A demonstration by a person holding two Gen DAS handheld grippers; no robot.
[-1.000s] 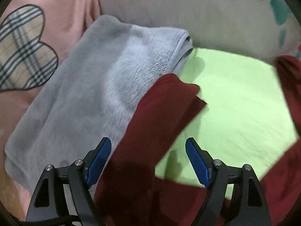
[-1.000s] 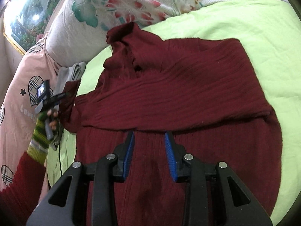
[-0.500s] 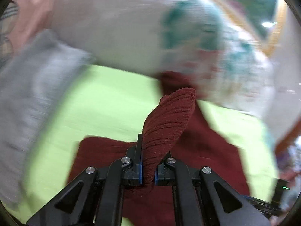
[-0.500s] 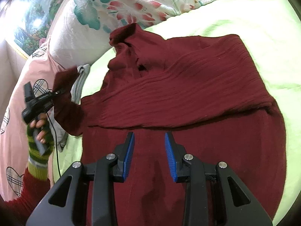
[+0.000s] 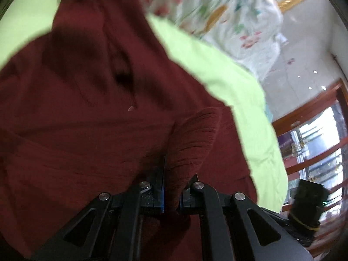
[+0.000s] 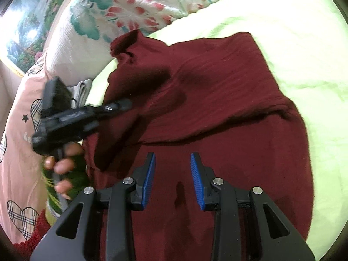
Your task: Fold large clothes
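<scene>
A dark red knit sweater (image 6: pixel 217 100) lies spread on a lime-green sheet (image 6: pixel 300 43), one sleeve folded across its body. My left gripper (image 5: pixel 173 187) is shut on the cuff of the other sleeve (image 5: pixel 191 139) and holds it above the sweater's body (image 5: pixel 76 108). In the right wrist view the left gripper (image 6: pixel 121 105) shows at the left, with the sleeve (image 6: pixel 113 143) hanging from it. My right gripper (image 6: pixel 173 180) is open and empty, hovering over the sweater's lower part.
A floral pillow (image 6: pixel 130 10) lies behind the sweater. A pink heart-print cover (image 6: pixel 17 143) and a grey fleece (image 6: pixel 82 89) lie at the left. A wooden window frame (image 5: pixel 315 134) shows at the right in the left wrist view.
My left gripper shut on the sleeve cuff, lifted it off the grey fleece and swung it right over the sweater's body. My right gripper stayed open in place.
</scene>
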